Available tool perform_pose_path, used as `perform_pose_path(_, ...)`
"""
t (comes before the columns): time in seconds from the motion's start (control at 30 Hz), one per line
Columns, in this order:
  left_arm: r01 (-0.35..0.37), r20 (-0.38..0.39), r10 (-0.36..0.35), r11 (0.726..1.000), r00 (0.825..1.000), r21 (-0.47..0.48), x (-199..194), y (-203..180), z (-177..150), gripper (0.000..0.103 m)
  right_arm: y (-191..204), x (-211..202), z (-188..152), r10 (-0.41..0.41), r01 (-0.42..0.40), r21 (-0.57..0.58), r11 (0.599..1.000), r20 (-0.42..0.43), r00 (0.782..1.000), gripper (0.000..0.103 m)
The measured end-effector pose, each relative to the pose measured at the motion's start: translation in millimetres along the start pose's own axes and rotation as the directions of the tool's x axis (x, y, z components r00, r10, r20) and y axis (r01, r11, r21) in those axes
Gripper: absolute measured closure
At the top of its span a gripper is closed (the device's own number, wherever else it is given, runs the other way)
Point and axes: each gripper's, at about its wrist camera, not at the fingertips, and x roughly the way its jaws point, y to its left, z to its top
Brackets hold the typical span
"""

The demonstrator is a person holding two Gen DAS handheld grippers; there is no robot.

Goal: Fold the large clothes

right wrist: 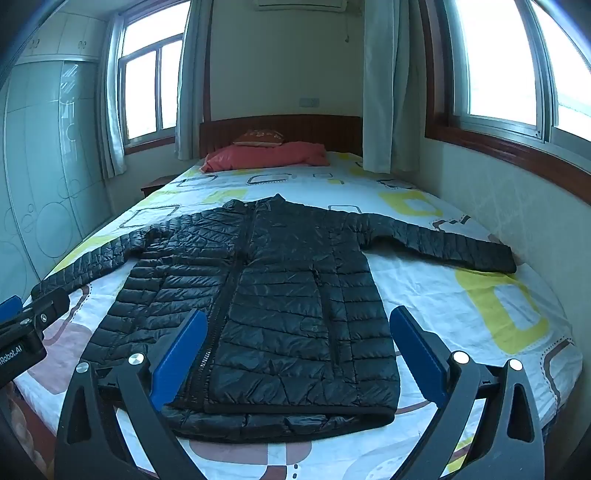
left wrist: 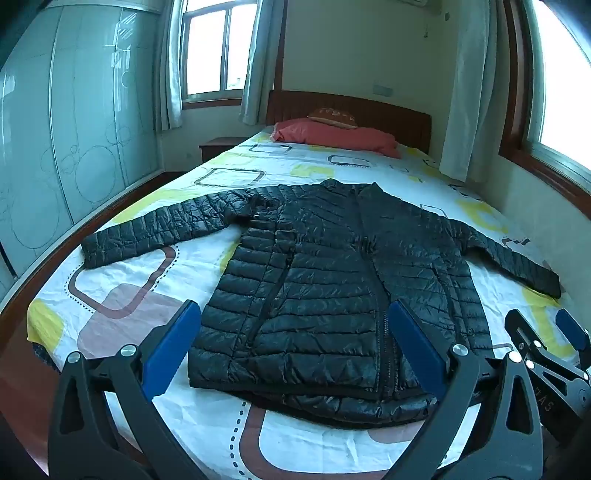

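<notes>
From the left wrist camera, a black quilted jacket [left wrist: 332, 288] lies flat and front-up on the bed [left wrist: 122, 295], zipped along the middle, both sleeves stretched out sideways and the hem toward the foot. The left gripper [left wrist: 293, 347] hangs above the hem with its blue fingers [left wrist: 171, 347] spread wide, holding nothing; the jacket's lower half shows in the gap between them. At the lower right edge the right gripper [left wrist: 546, 350] pokes into frame beside it, partly cut off, its fingers also parted. Past the collar, a red pillow [left wrist: 332, 136] lies against the wooden headboard [left wrist: 369, 110], with a smaller orange cushion [left wrist: 332, 115] on top. A frosted glass wardrobe [left wrist: 74, 129] fills the left wall, a dark nightstand [left wrist: 218, 146] sits between it and the bed, and pale curtains [left wrist: 465, 92] hang by both windows.

From the right wrist camera, the same jacket [right wrist: 266, 295] appears shifted left, and its right-hand sleeve runs out until the cuff nearly reaches the wall. The right gripper [right wrist: 297, 350] hovers over the hem, fingers [right wrist: 419, 354] far apart and empty. The left gripper [right wrist: 26, 325] enters at the left edge, blocking the other cuff; how its fingers stand cannot be read here. This view alone shows the long window sill [right wrist: 517, 155] on the right wall, and what looks like an air conditioner [right wrist: 299, 4] above the headboard [right wrist: 295, 129], though it is cropped. The bedsheet [right wrist: 461, 295] carries yellow and brown rounded squares.
</notes>
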Motion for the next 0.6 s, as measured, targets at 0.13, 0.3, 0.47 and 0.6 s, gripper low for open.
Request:
perform_pose_path(0.13,0.011,0.008,-0.011,1.000,1.000,-0.012,-0.8,2.0,0.5,0.002,2.7,-4.3,0.3,0.000,0.001,-0.001,1.000,0.007,1.000,0.005)
perform_pose_path(0.3,0.005,0.006,-0.005,1.000,1.000,-0.003,-0.9,-0.1,-0.8,0.002,3.7,-4.5,1.6,0.001,0.000,-0.003,1.000,0.008,1.000,0.005)
perform_pose_path(0.47,0.005,0.007,-0.005,1.000,1.000,0.001,-4.4,-4.1,-2.2,0.002,4.6,-4.0,0.7,0.002,-0.002,-0.003,1.000,0.010,1.000,0.005)
perform_pose_path(0.6,0.004,0.008,-0.004,1.000,1.000,0.002,-5.2,-4.5,-2.7,0.002,4.7,-3.7,0.2,0.003,-0.003,-0.003,1.000,0.011,1.000,0.005)
